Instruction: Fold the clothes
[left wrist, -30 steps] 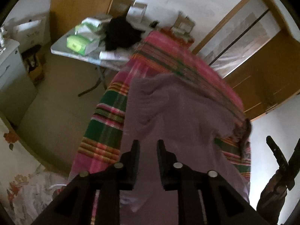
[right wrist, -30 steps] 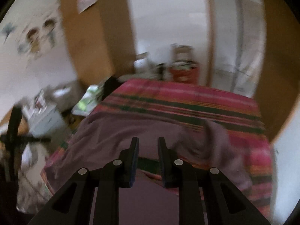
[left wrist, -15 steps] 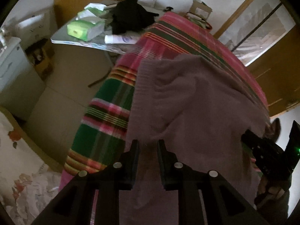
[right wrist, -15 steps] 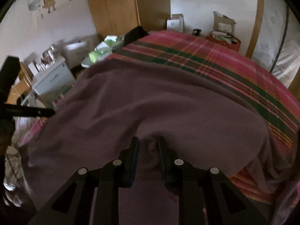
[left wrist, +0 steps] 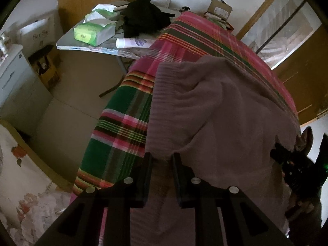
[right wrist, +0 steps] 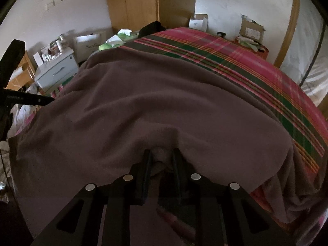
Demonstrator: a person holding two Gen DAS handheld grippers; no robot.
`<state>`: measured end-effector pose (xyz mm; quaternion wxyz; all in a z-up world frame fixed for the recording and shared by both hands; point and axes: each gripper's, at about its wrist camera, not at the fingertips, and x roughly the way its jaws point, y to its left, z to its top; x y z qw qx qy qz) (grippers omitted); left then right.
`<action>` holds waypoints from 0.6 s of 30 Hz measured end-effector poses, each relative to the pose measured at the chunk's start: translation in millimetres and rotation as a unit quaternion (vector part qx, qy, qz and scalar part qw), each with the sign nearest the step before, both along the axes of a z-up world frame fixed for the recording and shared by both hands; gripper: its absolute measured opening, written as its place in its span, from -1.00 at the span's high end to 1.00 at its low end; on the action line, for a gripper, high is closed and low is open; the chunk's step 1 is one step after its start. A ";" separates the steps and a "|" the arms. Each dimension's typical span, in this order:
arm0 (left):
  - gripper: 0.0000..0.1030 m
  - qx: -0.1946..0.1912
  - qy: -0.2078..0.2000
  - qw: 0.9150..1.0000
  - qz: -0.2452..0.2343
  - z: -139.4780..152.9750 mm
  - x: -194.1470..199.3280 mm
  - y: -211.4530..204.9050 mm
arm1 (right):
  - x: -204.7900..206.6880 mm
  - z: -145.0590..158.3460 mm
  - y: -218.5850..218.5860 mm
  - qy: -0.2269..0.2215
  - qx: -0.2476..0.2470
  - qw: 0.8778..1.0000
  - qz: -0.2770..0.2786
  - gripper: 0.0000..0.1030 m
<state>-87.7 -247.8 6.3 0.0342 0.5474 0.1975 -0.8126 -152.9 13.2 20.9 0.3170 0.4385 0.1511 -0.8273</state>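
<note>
Each gripper clamps the near edge of the mauve sweater (right wrist: 164,106): the left gripper (left wrist: 161,160) one corner, the right gripper (right wrist: 162,157) the other. Ahead of them it lies spread over the plaid bed (right wrist: 256,61), unfolded; every fold remains.

Dim, daylit room with deep foreground shadow; both fisheye views curve strongly at dark edges, otherwise sharp.
</note>
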 end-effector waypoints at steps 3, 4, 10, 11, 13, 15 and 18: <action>0.59 0.024 0.006 1.000 0.011 -1.5 3.0 -5.7 | 2.8 -1.5 2.8 0.003 -0.011 1.000 -0.005 0.59; 0.59 0.036 0.008 0.999 0.017 -2.4 4.0 -8.6 | 4.7 -2.1 2.8 0.009 -0.011 1.000 -0.002 0.59; 0.55 0.118 0.018 0.991 0.055 -9.4 7.8 -28.3 | 6.9 -3.7 7.0 0.011 -0.031 0.999 -0.015 0.58; 0.55 0.137 0.019 0.989 0.061 -11.2 8.3 -32.2 | 6.8 -3.7 7.7 0.009 -0.035 0.999 -0.019 0.58; 0.55 0.173 0.023 0.982 0.073 -15.6 10.4 -39.4 | 8.1 -3.9 7.6 0.011 -0.038 0.999 -0.021 0.58; 0.55 0.194 0.027 0.977 0.078 -17.9 12.4 -44.0 | 9.5 -4.4 7.1 0.015 -0.038 0.999 -0.023 0.58; 0.57 0.207 0.031 0.974 0.082 -19.1 14.4 -46.0 | 10.5 -4.7 7.1 0.018 -0.040 0.999 -0.028 0.58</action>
